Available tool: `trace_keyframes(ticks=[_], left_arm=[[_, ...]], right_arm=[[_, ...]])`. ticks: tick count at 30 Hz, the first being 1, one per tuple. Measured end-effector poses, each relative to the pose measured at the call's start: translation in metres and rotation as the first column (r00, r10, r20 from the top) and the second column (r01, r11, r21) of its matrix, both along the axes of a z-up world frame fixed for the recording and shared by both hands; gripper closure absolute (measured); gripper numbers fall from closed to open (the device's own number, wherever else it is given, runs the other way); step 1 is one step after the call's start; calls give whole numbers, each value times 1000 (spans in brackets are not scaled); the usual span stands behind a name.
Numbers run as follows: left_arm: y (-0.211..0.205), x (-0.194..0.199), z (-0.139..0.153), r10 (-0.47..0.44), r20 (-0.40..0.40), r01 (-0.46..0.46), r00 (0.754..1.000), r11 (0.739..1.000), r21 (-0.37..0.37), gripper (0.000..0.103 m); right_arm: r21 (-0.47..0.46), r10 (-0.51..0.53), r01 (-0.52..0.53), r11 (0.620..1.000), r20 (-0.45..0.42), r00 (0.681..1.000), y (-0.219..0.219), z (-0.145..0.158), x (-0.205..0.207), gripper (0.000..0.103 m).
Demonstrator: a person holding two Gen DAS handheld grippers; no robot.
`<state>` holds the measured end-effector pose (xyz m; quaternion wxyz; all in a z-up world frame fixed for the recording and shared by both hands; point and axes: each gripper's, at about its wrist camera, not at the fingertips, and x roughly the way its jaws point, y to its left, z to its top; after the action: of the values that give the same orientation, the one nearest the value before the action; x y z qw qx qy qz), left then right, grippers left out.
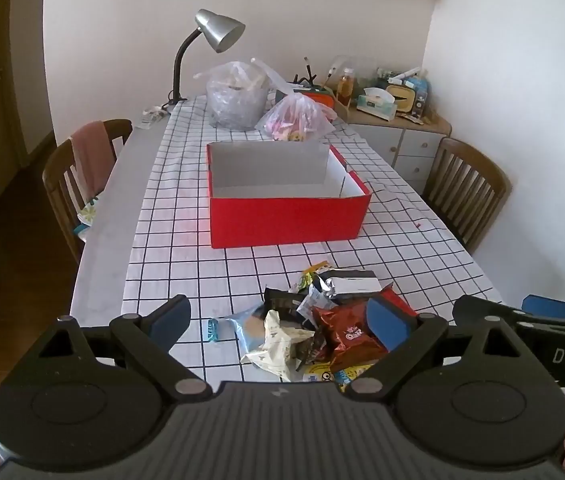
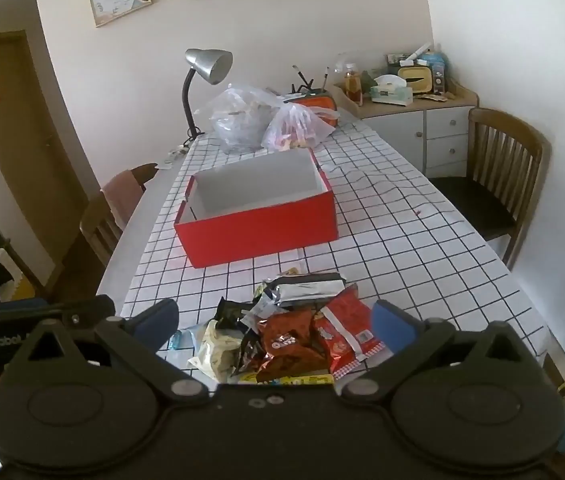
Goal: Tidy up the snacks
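A pile of snack packets [image 1: 318, 320] lies at the near end of the checked tablecloth; it also shows in the right wrist view [image 2: 286, 332]. An open, empty red box [image 1: 282, 196] stands beyond it mid-table, seen too in the right wrist view [image 2: 258, 212]. My left gripper [image 1: 278, 320] is open, its blue-padded jaws either side of the pile, above it. My right gripper [image 2: 278, 324] is open over the same pile. A brown Oreo packet [image 2: 282, 340] and a red packet [image 2: 342, 332] lie on top.
Two clear plastic bags [image 1: 238, 96] and a silver desk lamp [image 1: 218, 32] stand at the table's far end. Wooden chairs stand left [image 1: 78, 176] and right [image 1: 466, 188]. A cluttered cabinet [image 1: 402, 128] fills the far right corner.
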<state>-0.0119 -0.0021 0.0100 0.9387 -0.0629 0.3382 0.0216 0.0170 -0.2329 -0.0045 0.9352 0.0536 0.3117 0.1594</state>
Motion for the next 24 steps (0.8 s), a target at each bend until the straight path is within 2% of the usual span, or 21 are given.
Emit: trace_keyframes(ticks=[24], left_arm=[[-6,-2,1,-39,15,39,999,999,-1,7]], right_arm=[[-7,-14,14,1000,24,1000,1,5,-8,2]])
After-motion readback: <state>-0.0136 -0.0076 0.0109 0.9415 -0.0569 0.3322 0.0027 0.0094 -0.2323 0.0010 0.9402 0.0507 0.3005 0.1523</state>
